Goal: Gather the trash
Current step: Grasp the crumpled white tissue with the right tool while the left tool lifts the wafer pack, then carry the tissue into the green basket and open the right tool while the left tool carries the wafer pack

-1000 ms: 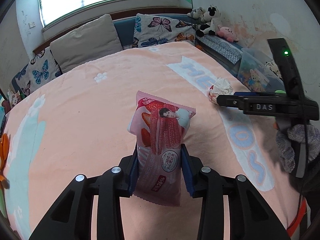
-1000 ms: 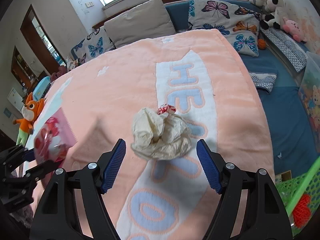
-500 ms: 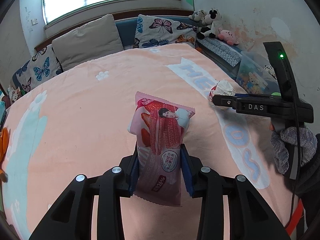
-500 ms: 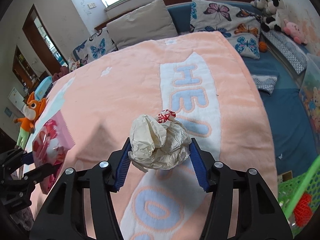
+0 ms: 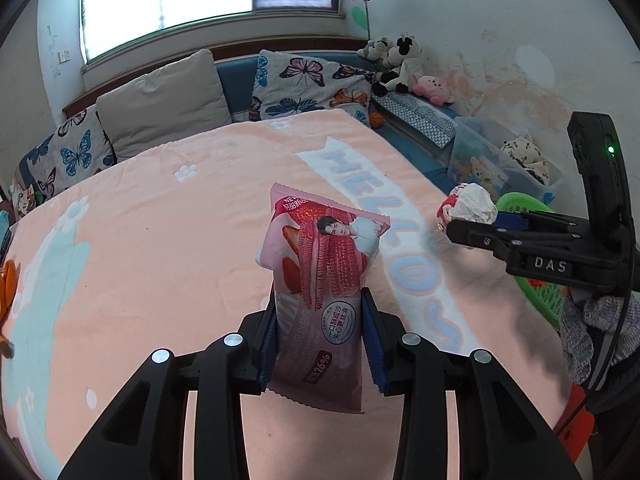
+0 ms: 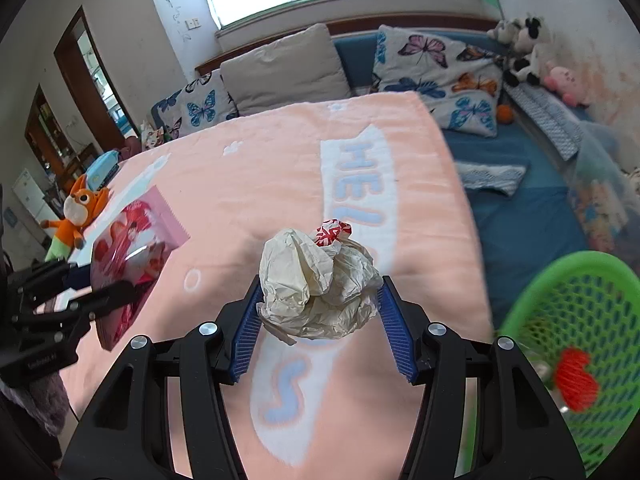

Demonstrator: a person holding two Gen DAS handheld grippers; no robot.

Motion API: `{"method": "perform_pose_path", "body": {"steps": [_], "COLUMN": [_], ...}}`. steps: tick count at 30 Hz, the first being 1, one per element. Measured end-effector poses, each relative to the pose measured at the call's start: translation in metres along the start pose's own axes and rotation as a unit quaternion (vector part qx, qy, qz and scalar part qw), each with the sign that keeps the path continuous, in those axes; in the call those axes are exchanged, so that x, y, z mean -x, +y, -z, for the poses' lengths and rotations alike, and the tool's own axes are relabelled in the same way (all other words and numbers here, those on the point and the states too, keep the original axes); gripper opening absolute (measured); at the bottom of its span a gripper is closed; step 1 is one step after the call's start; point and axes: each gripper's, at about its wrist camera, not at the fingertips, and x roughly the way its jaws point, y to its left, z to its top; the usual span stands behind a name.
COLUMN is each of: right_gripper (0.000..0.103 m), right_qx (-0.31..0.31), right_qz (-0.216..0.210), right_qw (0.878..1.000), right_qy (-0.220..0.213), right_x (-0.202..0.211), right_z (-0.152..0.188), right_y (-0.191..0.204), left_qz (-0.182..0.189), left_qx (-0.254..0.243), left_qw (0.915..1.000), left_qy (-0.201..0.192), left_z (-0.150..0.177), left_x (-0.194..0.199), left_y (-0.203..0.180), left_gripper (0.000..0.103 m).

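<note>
My left gripper (image 5: 320, 344) is shut on a pink snack wrapper (image 5: 320, 280) and holds it upright above the peach blanket (image 5: 160, 240). The wrapper also shows in the right wrist view (image 6: 132, 256). My right gripper (image 6: 320, 328) is shut on a crumpled paper ball (image 6: 320, 284) with a red-and-white scrap on top, lifted off the blanket. The ball and right gripper also show at the right of the left wrist view (image 5: 468, 206). A green mesh basket (image 6: 580, 320) stands off the bed's right side, below and right of the right gripper.
Pillows (image 5: 160, 108) and butterfly cushions (image 5: 312, 80) line the bed's far end. Plush toys (image 5: 400, 64) sit in the far right corner. A clear storage box (image 5: 500, 160) stands by the wall. An orange plush fox (image 6: 76, 216) lies at the bed's left edge.
My right gripper closed on the paper ball and lifted it off the blanket, moving right toward the green basket. My left gripper kept the pink wrapper and rose a little.
</note>
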Motion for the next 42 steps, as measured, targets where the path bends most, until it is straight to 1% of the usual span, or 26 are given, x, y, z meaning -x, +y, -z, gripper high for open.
{"method": "perform_pose_path", "body": {"steps": [8, 13, 25, 33, 42], "right_gripper": [0.057, 0.057, 0.057, 0.058, 0.06], "right_qx": [-0.005, -0.02, -0.045, -0.077, -0.11], "right_qz": [0.017, 0.027, 0.07, 0.101, 0.119], "right_qw": [1.0, 0.999, 0.995, 0.99, 0.985], "right_qy": [-0.021, -0.031, -0.051, -0.055, -0.055], "right_x": [0.046, 0.069, 0.123, 0.146, 0.151], "right_z": [0.026, 0.04, 0.068, 0.085, 0.097], "right_y": [-0.008, -0.022, -0.061, -0.096, -0.125], "left_qz": [0.017, 0.029, 0.059, 0.078, 0.09], "left_qx": [-0.018, -0.031, -0.059, -0.079, -0.098], "left_qw": [0.9996, 0.999, 0.9963, 0.9937, 0.9909], "left_qy": [-0.012, -0.016, -0.02, -0.019, -0.023], "left_z": [0.002, 0.002, -0.005, -0.009, -0.016], "left_x": [0.015, 0.02, 0.022, 0.019, 0.02], "left_y": [-0.033, -0.054, -0.104, -0.134, -0.158], "left_gripper": [0.036, 0.036, 0.036, 0.036, 0.036]}}
